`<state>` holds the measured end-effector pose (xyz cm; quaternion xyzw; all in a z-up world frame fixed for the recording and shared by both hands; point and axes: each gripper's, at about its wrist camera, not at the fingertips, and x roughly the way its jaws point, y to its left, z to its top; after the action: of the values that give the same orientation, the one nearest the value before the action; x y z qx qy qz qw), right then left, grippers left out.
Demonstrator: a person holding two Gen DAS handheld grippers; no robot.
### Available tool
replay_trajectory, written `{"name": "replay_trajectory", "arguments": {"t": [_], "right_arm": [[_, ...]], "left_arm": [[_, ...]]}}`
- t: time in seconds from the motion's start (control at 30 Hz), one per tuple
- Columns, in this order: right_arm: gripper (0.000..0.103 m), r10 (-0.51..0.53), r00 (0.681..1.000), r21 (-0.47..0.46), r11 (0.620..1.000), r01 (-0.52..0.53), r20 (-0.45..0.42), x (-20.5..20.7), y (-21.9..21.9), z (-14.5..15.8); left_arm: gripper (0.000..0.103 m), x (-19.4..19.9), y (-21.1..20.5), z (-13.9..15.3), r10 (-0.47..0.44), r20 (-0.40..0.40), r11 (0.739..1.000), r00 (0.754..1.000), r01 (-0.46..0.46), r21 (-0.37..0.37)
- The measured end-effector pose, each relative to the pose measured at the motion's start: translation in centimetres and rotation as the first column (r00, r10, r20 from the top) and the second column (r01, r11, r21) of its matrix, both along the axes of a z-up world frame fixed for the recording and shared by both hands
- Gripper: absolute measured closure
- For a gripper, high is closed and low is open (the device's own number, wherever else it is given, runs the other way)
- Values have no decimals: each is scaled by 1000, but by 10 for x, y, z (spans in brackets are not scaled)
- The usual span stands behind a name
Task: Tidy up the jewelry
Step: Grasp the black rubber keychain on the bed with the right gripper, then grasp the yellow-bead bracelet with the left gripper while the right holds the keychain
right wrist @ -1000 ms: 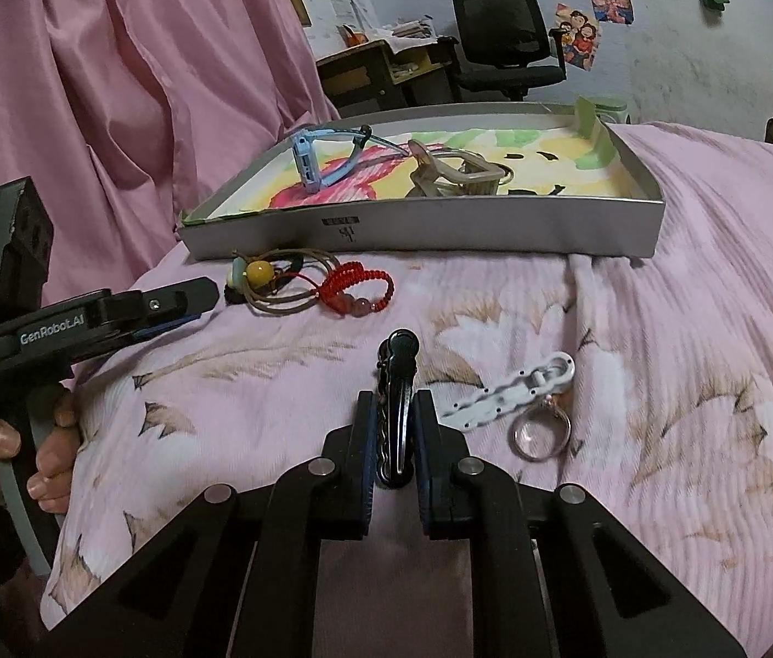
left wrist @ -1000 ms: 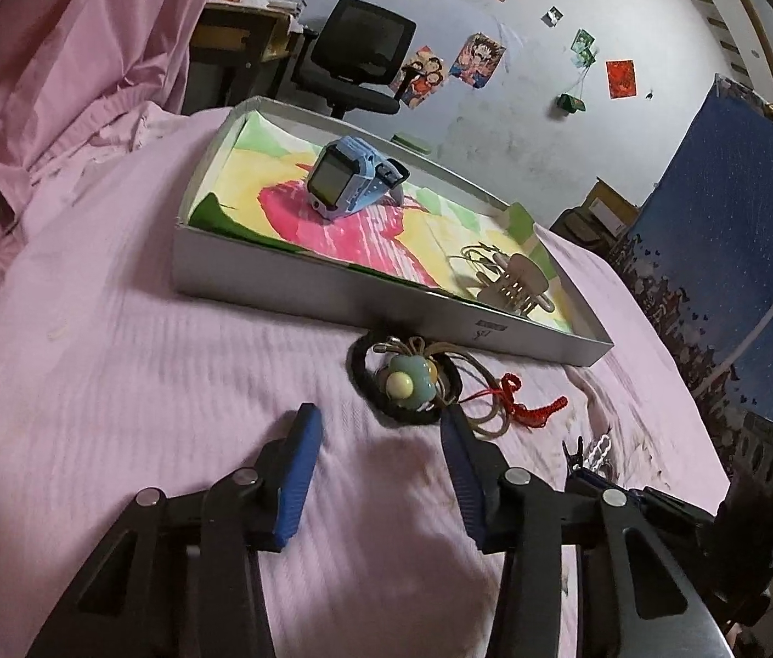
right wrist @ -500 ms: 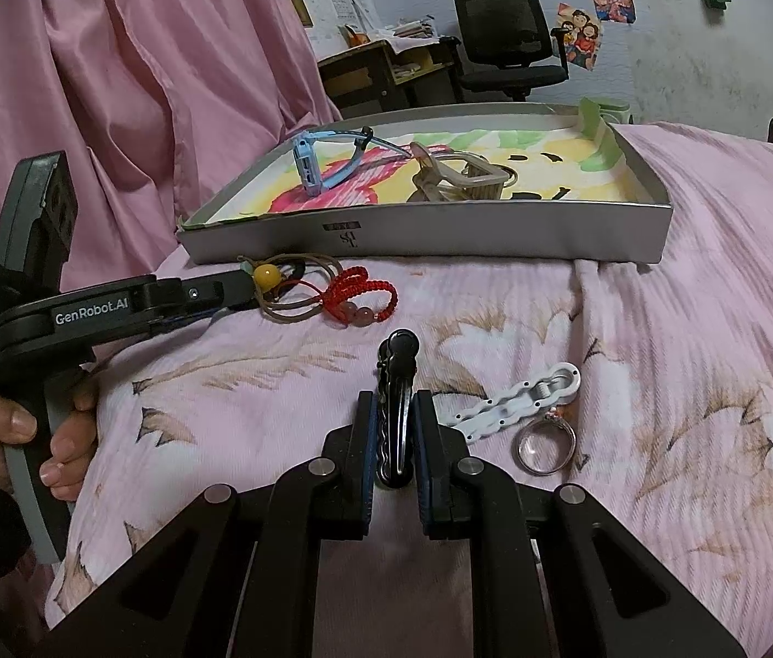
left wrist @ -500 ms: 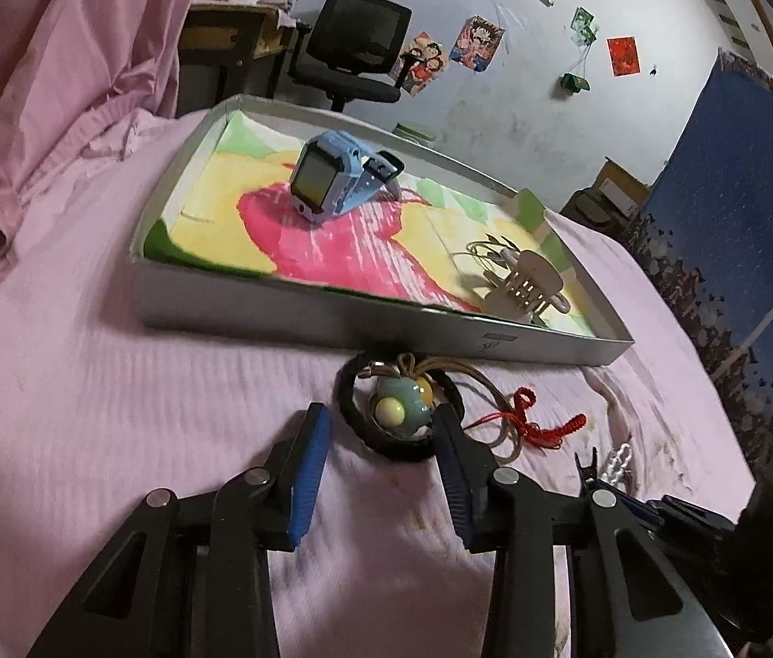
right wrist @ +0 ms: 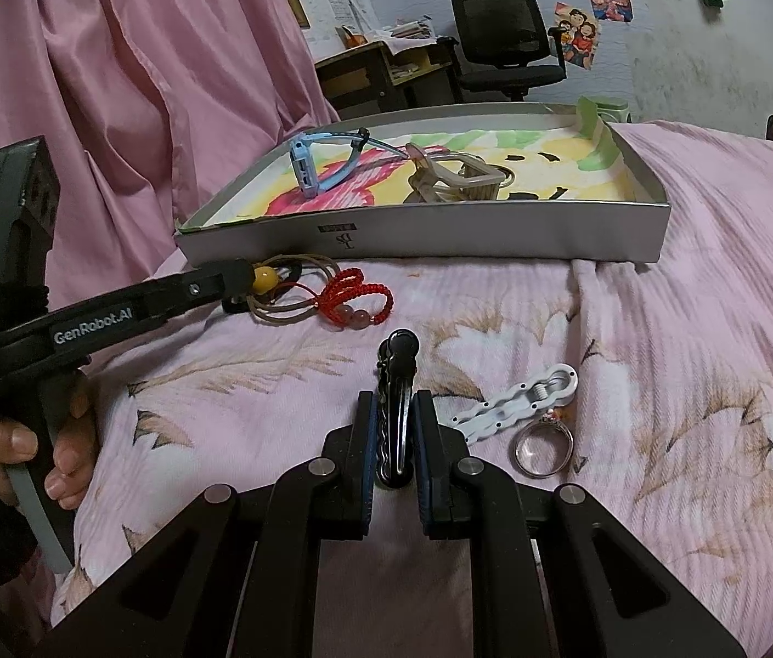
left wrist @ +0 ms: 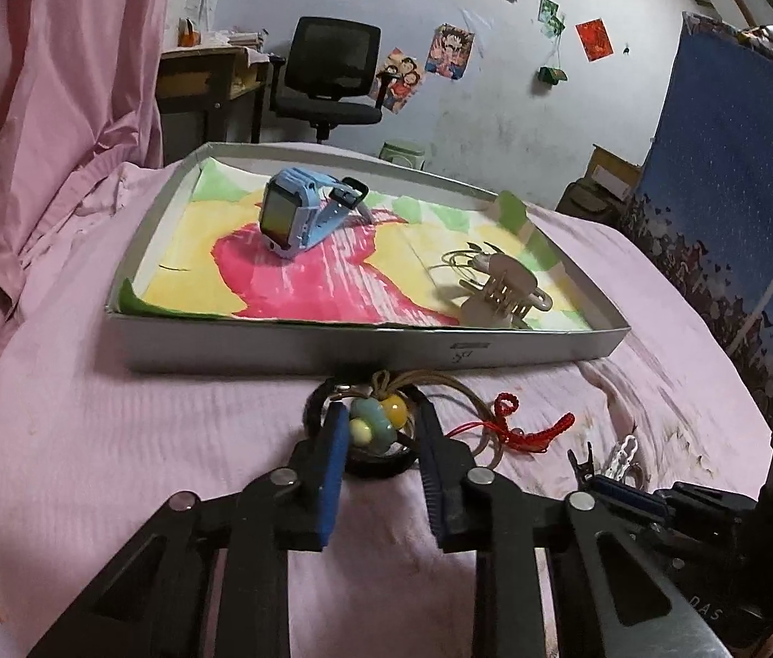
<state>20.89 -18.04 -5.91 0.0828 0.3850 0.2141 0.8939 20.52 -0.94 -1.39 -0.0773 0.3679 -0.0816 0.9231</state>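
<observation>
My left gripper [left wrist: 381,430] is open and low on the pink bedspread, its blue pads on either side of a black hair tie with a teal and yellow bead charm [left wrist: 372,422]. Beside the tie lies a red cord bracelet [left wrist: 507,427]. Just behind them stands the grey tray [left wrist: 331,353], holding a blue watch [left wrist: 298,214] and a beige hair claw [left wrist: 501,290]. My right gripper [right wrist: 393,419] is shut on a black hair clip [right wrist: 396,362], which rests on the bed. The left gripper [right wrist: 221,279] shows there at the beaded tie.
A white clip [right wrist: 518,400] and a silver ring [right wrist: 542,444] lie just right of the black clip. A hand [right wrist: 13,438] holds the left gripper's handle. Pink curtain hangs on the left. A desk and office chair [left wrist: 331,77] stand beyond the bed.
My left gripper has moved forward and down until its fingers straddle the beaded hair tie, and the gap has narrowed a little. The right gripper stays shut on the black clip.
</observation>
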Motion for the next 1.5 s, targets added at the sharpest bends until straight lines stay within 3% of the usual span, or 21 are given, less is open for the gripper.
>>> {"name": "replay_trajectory", "arguments": {"t": [0.57, 0.97, 1.2, 1.23, 1.37, 1.5], "right_arm": [[91, 1, 1000, 2, 1000, -1, -4, 3, 0, -3], [91, 1, 1000, 3, 1000, -1, -4, 4, 1, -3], [91, -1, 1000, 8, 1000, 1, 0, 2, 0, -5], [91, -1, 1000, 9, 1000, 1, 2, 1, 0, -5], [91, -2, 1000, 10, 1000, 2, 23, -3, -1, -3], [91, 3, 999, 0, 1000, -2, 34, -6, 1, -1]], "left_arm": [[84, 29, 8, -13, -30, -111, 993, 993, 17, -114], [86, 19, 7, -10, -37, -70, 993, 997, 29, -118], [87, -1, 9, -3, -36, -3, 992, 999, 36, -122], [98, -7, 10, -1, -35, 16, 992, 999, 37, -121], [98, -23, 9, 5, -39, 68, 993, 997, 47, -112], [98, -23, 5, 5, -46, 55, 994, 997, 51, -95]]}}
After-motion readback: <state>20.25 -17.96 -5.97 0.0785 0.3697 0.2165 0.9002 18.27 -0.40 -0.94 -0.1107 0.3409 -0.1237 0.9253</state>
